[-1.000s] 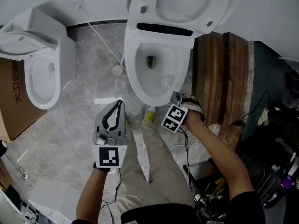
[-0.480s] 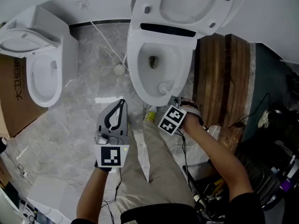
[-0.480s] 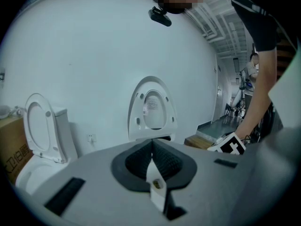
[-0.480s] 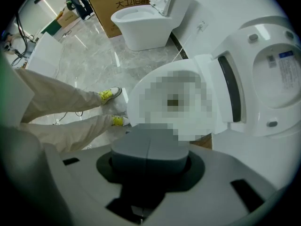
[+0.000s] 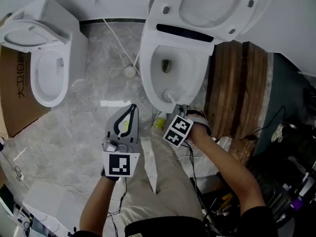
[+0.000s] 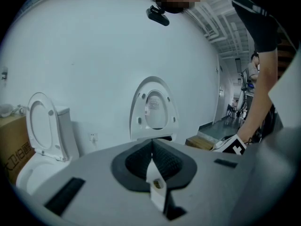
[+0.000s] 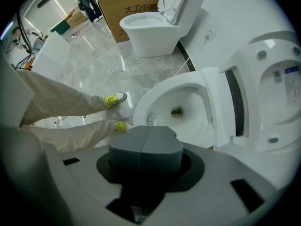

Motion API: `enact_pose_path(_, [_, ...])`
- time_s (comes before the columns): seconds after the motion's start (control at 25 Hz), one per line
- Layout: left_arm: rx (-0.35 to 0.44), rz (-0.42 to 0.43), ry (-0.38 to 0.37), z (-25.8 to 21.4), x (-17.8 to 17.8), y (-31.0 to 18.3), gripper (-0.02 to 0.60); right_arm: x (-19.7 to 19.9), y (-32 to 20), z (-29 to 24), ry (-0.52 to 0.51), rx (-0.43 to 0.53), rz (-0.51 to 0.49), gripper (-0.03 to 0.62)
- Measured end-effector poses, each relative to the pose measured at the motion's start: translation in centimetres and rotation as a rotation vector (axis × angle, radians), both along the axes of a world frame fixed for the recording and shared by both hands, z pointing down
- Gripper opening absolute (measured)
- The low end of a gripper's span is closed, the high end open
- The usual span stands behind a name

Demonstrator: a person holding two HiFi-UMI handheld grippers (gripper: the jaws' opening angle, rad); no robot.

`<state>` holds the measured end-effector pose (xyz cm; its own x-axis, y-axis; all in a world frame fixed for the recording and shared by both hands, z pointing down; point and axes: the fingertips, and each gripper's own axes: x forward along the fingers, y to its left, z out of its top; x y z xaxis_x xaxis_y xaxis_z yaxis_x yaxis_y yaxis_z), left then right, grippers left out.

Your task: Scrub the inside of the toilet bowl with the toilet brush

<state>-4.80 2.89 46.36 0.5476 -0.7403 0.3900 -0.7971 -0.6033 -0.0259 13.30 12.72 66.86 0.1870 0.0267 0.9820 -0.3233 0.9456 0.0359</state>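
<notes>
Both closed: left gripper [image 5: 130, 108] empty (over the floor [image 5: 84, 127]), right gripper [image 5: 180, 108] seemingly clamping toilet brush [image 5: 169, 95] in toilet bowl [image 5: 146, 75].

Mock-up test space, not a real bathroom: one toilet [image 5: 173, 78] and a second toilet [image 5: 47, 78] stand on open marble floor [image 5: 74, 127], with a cardboard box [image 5: 15, 98], wooden planks [image 5: 237, 88] and loose cables [image 5: 116, 36].

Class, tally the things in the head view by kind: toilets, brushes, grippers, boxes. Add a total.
Toilets: 2, near toilet, far toilet
Brushes: 1, toilet brush
Grippers: 2, left gripper, right gripper
Boxes: 1, cardboard box
Total: 6
</notes>
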Motion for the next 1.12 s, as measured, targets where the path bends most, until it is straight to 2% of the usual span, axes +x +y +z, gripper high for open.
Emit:
enact_pose_path(0.08, [-0.007, -0.008, 0.006, 0.0, -0.2, 0.1, 0.011, -0.7, -0.2, 0.0, -0.012, 0.004, -0.01, 0.153])
enact_pose_path(0.2, [-0.03, -0.067, 0.064, 0.0, -0.4, 0.1, 0.011, -1.4, -0.8, 0.1, -0.031, 0.009, -0.014, 0.152])
enact_pose_path(0.32, [-0.033, -0.075, 0.074, 0.0, -0.3, 0.3, 0.011, -1.9, -1.3, 0.1, -0.051, 0.017, -0.012, 0.15])
enact_pose_path(0.44, [-0.016, -0.013, 0.008, 0.1, -0.1, 0.5, 0.011, -2.4, -1.8, 0.2, -0.069, 0.028, -0.02, 0.15])
enact_pose_path(0.68, [-0.033, -0.035, 0.018, 0.4, 0.0, 0.6, 0.011, -3.1, -3.7, 0.2, -0.107, 0.053, -0.035, 0.149])
enact_pose_path(0.84, [-0.007, -0.014, -0.004, -0.1, -0.7, 0.3, 0.011, -4.6, -5.4, 0.2, -0.135, 0.089, -0.044, 0.149])
enact_pose_path(0.96, [-0.05, -0.074, 0.032, 0.0, -1.2, 0.4, 0.011, -5.5, -6.6, 0.5, -0.159, 0.114, -0.077, 0.149])
enact_pose_path(1.0, [-0.055, -0.098, 0.056, -0.1, -1.1, 0.4, 0.011, -5.4, -7.0, 0.6, -0.161, 0.119, -0.085, 0.149])
enact_pose_path(1.08, [-0.067, -0.185, 0.15, -0.5, -1.1, 0.2, 0.011, -5.0, -7.8, 0.8, -0.162, 0.133, -0.089, 0.149])
enact_pose_path(1.12, [-0.069, -0.197, 0.163, -0.5, -1.2, 0.2, 0.011, -4.9, -8.3, 0.8, -0.163, 0.142, -0.087, 0.149])
